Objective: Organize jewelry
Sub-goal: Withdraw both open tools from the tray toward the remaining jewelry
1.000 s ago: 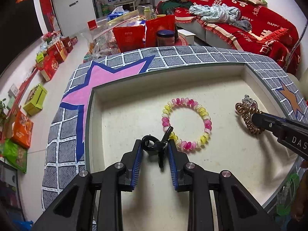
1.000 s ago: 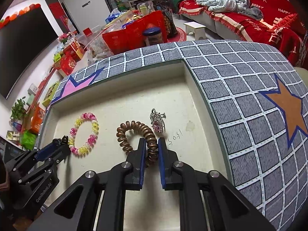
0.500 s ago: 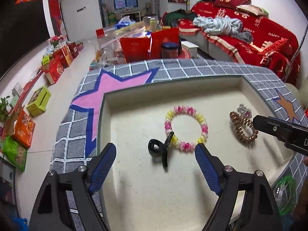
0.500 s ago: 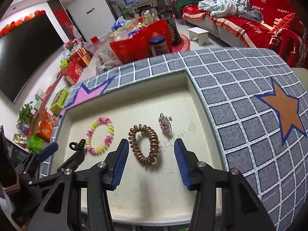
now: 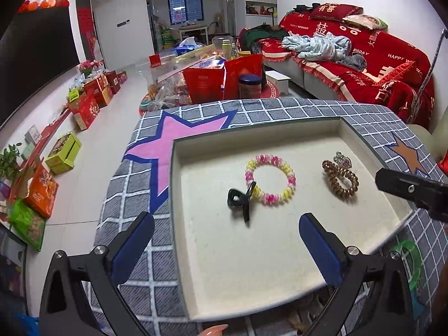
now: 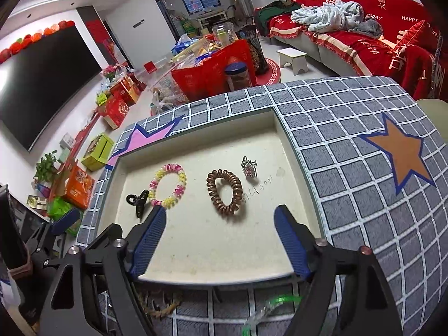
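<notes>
A cream tray (image 5: 252, 288) (image 6: 212, 268) lies on a grey checked cloth. In it lie a black hair claw (image 5: 240, 198) (image 6: 137, 200), a pink-and-yellow bead bracelet (image 5: 270, 179) (image 6: 168, 184), a brown coil hair tie (image 5: 340, 182) (image 6: 224, 191) and a silver charm with a pink stone (image 5: 342, 161) (image 6: 249, 168). My left gripper (image 5: 225, 240) is open and empty, held back above the tray's near left. My right gripper (image 6: 218, 231) is open and empty above the tray's near edge; its body shows in the left wrist view (image 5: 411, 189).
The cloth (image 6: 350, 168) carries a pink star (image 5: 173, 140) and an orange star (image 6: 400, 154). A green ring (image 5: 408, 254) lies on the cloth near the tray's front corner. Red bags, a jar (image 5: 249, 85), boxes and a red sofa stand beyond the table.
Both grippers opened, releasing the black hair claw and the brown coil tie into the tray, then pulled back and up away from them.
</notes>
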A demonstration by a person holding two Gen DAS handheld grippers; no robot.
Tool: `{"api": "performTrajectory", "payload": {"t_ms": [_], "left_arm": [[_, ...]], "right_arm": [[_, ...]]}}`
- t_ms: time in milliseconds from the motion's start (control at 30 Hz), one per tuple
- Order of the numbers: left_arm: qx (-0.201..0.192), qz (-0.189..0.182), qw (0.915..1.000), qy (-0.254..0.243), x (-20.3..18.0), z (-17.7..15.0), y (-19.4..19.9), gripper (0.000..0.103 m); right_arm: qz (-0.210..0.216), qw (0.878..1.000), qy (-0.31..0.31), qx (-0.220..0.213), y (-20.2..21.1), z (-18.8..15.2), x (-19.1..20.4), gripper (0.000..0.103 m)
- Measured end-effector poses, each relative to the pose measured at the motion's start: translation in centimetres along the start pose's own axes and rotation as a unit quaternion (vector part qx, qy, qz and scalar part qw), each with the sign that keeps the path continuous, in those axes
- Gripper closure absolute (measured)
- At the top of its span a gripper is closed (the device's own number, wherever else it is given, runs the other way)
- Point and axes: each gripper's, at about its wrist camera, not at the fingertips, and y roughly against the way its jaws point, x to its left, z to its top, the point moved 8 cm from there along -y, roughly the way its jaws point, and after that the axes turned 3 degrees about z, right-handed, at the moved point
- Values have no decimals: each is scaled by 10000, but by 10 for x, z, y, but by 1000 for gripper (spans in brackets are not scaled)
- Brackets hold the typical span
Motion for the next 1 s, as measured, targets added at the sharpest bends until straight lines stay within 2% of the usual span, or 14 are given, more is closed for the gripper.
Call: {"api": "performTrajectory", "payload": {"t_ms": [100,133,200,367,433,533,733,1000], "left_arm": [[-8,-89,10000,38,4,-7,10,0],[20,-143,9999,56,6,-11,13,0],[84,-217,9997,78,8,-17,19,0],[197,-274,9993,181,16,-37,34,0],[231,-266,9993,113,15,-46,40,0],[232,-198,9995,18,13,-60,51,0],[251,-293,9991,146,8,-82,71,0],[619,-550,9958,396,-10,-119,82,0]], "right_arm": [[60,9999,-20,-110,13,-4,1,18],[86,9999,-37,-142,17,-6,1,14],[129,9996,-50,-226,26,-9,0,0],[170,9992,0,-348,45,-19,3,0],[229,9994,9,-252,50,-27,5,0],[85,9998,81,-133,58,-39,3,0],[72,10000,-26,-28,76,-66,-8,0],[-182,9993,-39,314,88,-117,-21,0]]}}
